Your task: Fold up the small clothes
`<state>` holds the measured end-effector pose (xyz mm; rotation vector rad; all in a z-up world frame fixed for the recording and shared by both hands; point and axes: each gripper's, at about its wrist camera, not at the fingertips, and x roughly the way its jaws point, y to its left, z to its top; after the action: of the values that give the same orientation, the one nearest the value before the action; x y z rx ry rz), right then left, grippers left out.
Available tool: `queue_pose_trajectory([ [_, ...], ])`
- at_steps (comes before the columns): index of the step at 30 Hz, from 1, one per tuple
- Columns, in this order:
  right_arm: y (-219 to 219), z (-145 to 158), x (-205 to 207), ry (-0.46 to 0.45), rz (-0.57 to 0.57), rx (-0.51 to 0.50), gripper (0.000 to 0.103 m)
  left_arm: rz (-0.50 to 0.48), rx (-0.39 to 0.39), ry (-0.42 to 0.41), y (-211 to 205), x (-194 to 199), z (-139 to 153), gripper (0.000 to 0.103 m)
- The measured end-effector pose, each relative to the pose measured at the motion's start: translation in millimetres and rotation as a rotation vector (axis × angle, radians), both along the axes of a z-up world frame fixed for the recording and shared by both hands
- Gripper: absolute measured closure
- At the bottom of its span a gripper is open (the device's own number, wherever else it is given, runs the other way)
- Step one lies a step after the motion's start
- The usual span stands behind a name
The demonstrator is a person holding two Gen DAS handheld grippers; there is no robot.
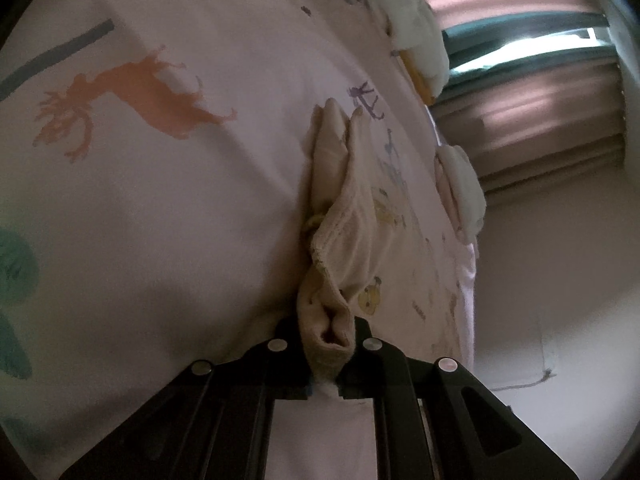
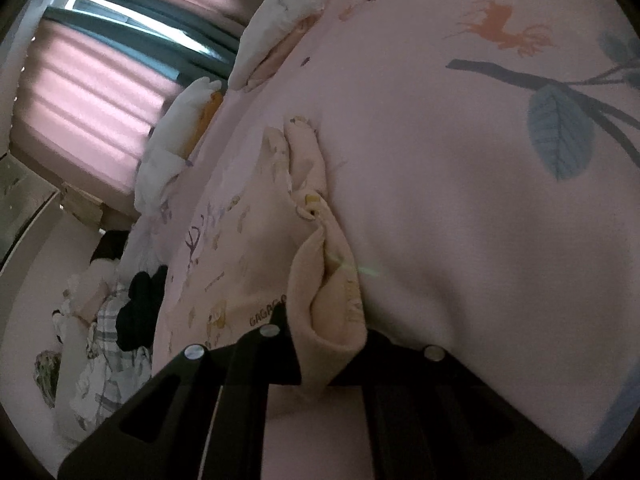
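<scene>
Clearly both tools are clamped on the same piece: the left gripper (image 1: 326, 344) has its jaws pinched narrow around a bunched corner of the small cream garment (image 1: 352, 216), and the right gripper (image 2: 326, 344) likewise has its jaws closed on a thick fold of that cream garment (image 2: 308, 216). The cloth stretches away from each gripper along the pink bedsheet (image 1: 180, 200), lying partly flat on it with one long edge doubled up into a ridge. Small yellow cartoon prints dot the fabric, and in the right wrist view lettering shows near the held end, partly hidden behind the finger. The bedsheet carries an orange deer print (image 1: 132, 100) in the left wrist view and a blue-grey leaf on a dark branch (image 2: 560, 132) in the right wrist view. Near the bed's edge sit two heaps of white clothes (image 2: 276, 28), well apart from the held garment. Beyond the edge hang pink curtains (image 2: 88, 92) with a strip of bright window between them. On the floor beside the bed lies a pile of mixed clothes (image 2: 108, 320), with plaid and black pieces.
</scene>
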<state>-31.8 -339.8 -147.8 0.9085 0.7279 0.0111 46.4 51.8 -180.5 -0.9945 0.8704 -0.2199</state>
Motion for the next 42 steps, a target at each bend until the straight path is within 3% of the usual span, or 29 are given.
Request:
queue_pose_trajectory([
  [8, 5.2, 2.2, -4.6, -0.031, -0.064, -0.015, 0.100, -0.051, -0.147, 0.066, 11.2, 8.0, -9.0, 0.092],
  [13, 9.4, 5.0, -6.1, -0.055, -0.103, 0.018, 0.090, -0.060, -0.209, 0.106, 14.1, 11.1, -12.2, 0.092],
  [18, 12.6, 6.1, -3.7, -0.061, -0.095, 0.021, 0.091, -0.064, -0.216, 0.110, 14.2, 10.8, -12.3, 0.092],
  [25, 14.6, 4.5, -2.7, -0.053, -0.094, -0.001, 0.099, -0.058, -0.207, 0.100, 13.0, 11.4, -11.8, 0.092],
  [42, 13.8, 3.4, -3.2, -0.058, -0.090, -0.022, 0.099, -0.063, -0.224, 0.100, 13.2, 9.4, -13.7, 0.092],
])
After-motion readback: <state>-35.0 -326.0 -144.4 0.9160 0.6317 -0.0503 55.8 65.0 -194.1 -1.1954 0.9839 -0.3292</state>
